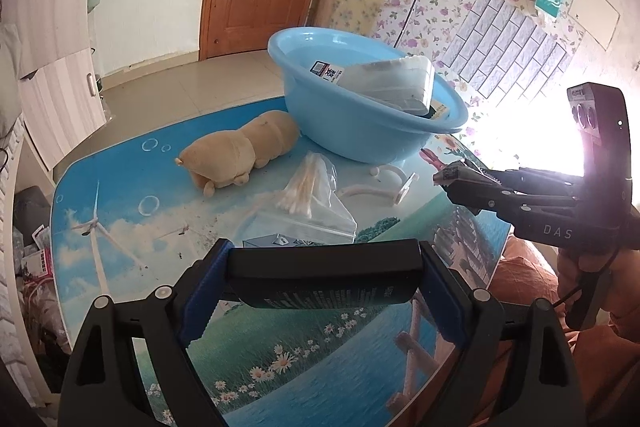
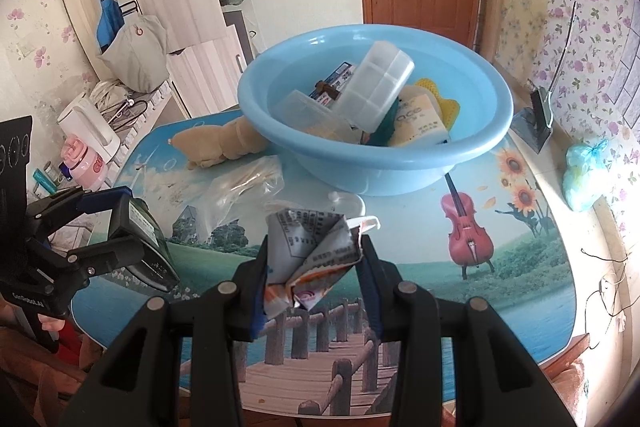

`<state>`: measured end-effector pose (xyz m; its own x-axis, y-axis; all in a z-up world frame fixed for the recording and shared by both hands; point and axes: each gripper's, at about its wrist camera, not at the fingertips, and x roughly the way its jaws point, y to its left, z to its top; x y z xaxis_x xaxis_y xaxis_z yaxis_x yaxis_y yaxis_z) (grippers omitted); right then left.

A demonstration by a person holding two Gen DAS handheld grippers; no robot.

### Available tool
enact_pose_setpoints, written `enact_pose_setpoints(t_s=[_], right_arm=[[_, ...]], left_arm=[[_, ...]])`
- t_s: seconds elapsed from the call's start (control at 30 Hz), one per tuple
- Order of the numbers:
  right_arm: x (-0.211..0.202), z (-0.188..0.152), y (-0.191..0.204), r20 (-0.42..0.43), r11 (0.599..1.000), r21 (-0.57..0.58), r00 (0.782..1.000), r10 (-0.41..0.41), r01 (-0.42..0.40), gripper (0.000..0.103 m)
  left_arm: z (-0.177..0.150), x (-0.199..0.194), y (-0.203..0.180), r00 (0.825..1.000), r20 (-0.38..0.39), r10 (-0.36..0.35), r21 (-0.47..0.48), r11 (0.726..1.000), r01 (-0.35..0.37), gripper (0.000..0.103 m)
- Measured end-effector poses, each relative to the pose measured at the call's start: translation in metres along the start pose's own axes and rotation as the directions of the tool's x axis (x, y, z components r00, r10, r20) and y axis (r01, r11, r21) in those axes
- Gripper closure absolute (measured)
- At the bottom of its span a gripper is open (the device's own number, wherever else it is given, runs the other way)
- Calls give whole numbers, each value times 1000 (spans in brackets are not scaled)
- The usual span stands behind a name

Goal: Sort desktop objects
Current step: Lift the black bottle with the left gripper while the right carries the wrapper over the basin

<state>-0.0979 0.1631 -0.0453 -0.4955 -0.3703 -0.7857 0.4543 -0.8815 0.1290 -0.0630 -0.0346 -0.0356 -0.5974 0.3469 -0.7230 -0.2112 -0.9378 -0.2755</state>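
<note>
My left gripper point(image 1: 326, 267) is shut on a flat black pack with small print point(image 1: 328, 287), held crosswise above the table's near edge; the same left gripper point(image 2: 132, 223) and black pack point(image 2: 144, 239) show in the right wrist view. My right gripper point(image 2: 314, 247) is shut on a crumpled printed packet point(image 2: 308, 251), in front of the light blue basin point(image 2: 360, 171). From the left wrist view the right gripper point(image 1: 444, 179) hangs right of the basin point(image 1: 340, 123). The basin holds a clear compartment box point(image 2: 376, 91) and several packs.
On the picture-printed table point(image 1: 120, 195) lie a tan plush toy point(image 1: 240, 155), a clear bag of cotton swabs point(image 1: 308, 195), a small box point(image 1: 272, 241) under it and a white plastic piece point(image 1: 384, 187). A black scraper point(image 2: 536, 123) and a pale blue bag point(image 2: 584, 171) lie far right.
</note>
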Motion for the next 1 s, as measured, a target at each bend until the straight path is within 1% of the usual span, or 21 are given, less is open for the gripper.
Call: enact_pose_setpoints(t_s=[0.17, 0.3, 0.37, 0.47, 0.57, 0.7, 0.87, 1.0], right_arm=[[-1, 1, 1, 3, 1000, 5, 1000, 17, -17, 65], [-2, 3, 6, 6, 999, -6, 999, 37, -37, 65], [-4, 3, 11, 11, 999, -29, 999, 47, -46, 65], [-9, 4, 20, 26, 996, -73, 998, 59, -57, 65], [-17, 9, 25, 45, 993, -82, 995, 93, -89, 65], [-29, 15, 31, 85, 989, -106, 990, 115, -105, 65], [-37, 23, 31, 108, 985, -123, 986, 131, -117, 65], [-44, 30, 28, 136, 984, -124, 981, 141, -124, 65]], left_arm=[[4, -3, 0, 1000, 6, 3, -5, 1000, -3, 14], [11, -11, 1, 1000, 29, -2, -25, 1000, 3, 14], [15, -17, 0, 999, 51, -3, -27, 1000, 4, 14], [19, -22, -1, 997, 70, 16, -18, 1000, -15, 14], [24, -24, 1, 997, 74, 16, -29, 999, -14, 14], [29, -27, 2, 996, 87, 28, -43, 999, -24, 14], [35, -29, 2, 994, 101, 36, -64, 998, -29, 14], [42, -27, 0, 994, 102, 41, -62, 997, -35, 14]])
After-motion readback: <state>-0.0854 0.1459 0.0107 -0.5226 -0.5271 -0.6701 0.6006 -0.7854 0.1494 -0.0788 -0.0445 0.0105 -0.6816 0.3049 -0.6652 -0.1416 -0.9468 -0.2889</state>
